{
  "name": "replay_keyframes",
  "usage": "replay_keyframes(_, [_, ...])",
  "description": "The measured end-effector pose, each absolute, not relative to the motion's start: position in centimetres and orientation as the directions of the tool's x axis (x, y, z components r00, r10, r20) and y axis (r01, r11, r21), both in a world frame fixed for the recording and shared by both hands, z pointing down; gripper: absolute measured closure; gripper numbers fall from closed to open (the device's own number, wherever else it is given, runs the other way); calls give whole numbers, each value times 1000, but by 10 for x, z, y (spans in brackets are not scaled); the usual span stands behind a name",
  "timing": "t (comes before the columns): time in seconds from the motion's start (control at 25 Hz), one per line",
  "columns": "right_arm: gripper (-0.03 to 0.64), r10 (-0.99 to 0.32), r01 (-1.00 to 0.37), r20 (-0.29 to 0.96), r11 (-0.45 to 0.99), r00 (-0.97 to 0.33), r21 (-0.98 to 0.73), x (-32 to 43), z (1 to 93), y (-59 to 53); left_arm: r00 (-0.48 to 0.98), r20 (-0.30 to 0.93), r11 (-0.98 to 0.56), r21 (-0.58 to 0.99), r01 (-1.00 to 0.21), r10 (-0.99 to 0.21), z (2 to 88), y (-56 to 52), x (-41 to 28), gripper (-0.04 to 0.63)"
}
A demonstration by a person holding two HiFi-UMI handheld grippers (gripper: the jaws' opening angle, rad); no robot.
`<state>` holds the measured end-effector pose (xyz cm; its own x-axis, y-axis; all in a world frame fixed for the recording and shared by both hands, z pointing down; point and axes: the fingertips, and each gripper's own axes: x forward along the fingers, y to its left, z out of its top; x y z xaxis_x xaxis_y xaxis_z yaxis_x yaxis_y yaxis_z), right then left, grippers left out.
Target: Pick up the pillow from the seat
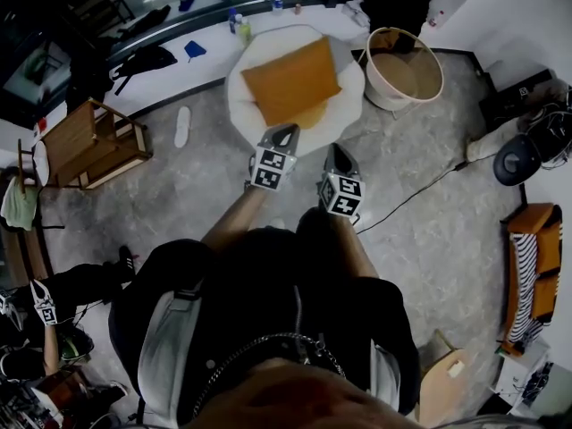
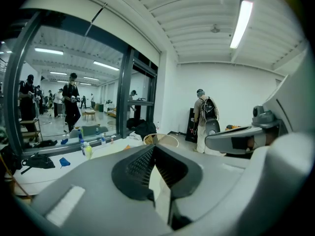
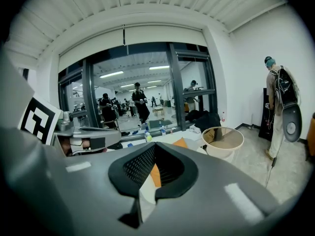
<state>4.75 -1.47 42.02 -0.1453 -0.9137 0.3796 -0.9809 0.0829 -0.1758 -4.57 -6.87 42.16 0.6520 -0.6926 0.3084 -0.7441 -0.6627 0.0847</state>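
Note:
An orange square pillow (image 1: 290,83) lies on a round white cushioned seat (image 1: 243,105) in the head view. My left gripper (image 1: 286,130) is held just short of the seat's near edge, jaws shut on nothing. To its right, my right gripper (image 1: 336,152) hangs over the floor beside the seat, also shut and empty. In the right gripper view a strip of the pillow (image 3: 155,174) shows behind the closed right gripper (image 3: 153,146). The left gripper view shows the left gripper (image 2: 155,147) closed, with only pale seat behind it.
A round beige tub (image 1: 405,68) stands right of the seat. A white ledge with bottles (image 1: 239,27) runs behind it. A wooden rack (image 1: 89,146) is at the left, a slipper (image 1: 182,126) and a cable (image 1: 420,190) lie on the floor. Another person (image 1: 54,311) sits lower left.

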Motion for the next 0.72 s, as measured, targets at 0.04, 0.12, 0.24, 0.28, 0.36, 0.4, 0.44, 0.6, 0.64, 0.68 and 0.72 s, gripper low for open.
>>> replay_keyframes(0.04, [614, -914, -980, 379, 78, -143, -183, 49, 421, -15, 652, 311, -663, 86, -744, -691, 423, -69, -45, 584])
replay_keyframes(0.12, [615, -917, -979, 374, 69, -137, -191, 54, 421, -16, 654, 316, -666, 86, -741, -687, 424, -68, -41, 584])
replay_keyframes(0.24, [615, -921, -980, 368, 60, -127, -188, 62, 419, -19, 660, 320, -675, 78, -734, -680, 426, -69, -34, 584])
replay_keyframes(0.28, [615, -922, -980, 366, 57, -125, -190, 65, 420, -20, 661, 321, -677, 75, -732, -678, 427, -70, -31, 584])
replay_keyframes(0.36, [615, -922, -979, 365, 55, -125, -198, 68, 423, -23, 661, 324, -680, 71, -730, -676, 429, -73, -27, 584])
replay_keyframes(0.4, [615, -922, -978, 366, 55, -128, -202, 69, 425, -25, 661, 327, -680, 68, -730, -676, 430, -75, -26, 584])
replay_keyframes(0.44, [615, -921, -977, 367, 56, -131, -207, 70, 427, -28, 659, 328, -680, 65, -730, -677, 431, -78, -24, 584])
replay_keyframes(0.6, [614, -917, -973, 372, 65, -145, -220, 77, 436, -45, 646, 336, -670, 56, -740, -686, 434, -97, -20, 584])
replay_keyframes(0.64, [615, -915, -973, 375, 67, -149, -223, 80, 438, -50, 642, 339, -667, 55, -743, -687, 435, -102, -18, 584])
replay_keyframes(0.68, [615, -913, -972, 377, 69, -152, -225, 83, 440, -56, 639, 341, -664, 55, -746, -690, 436, -107, -16, 584])
replay_keyframes(0.72, [615, -912, -971, 380, 72, -156, -227, 86, 441, -63, 635, 342, -660, 55, -750, -693, 437, -113, -13, 584])
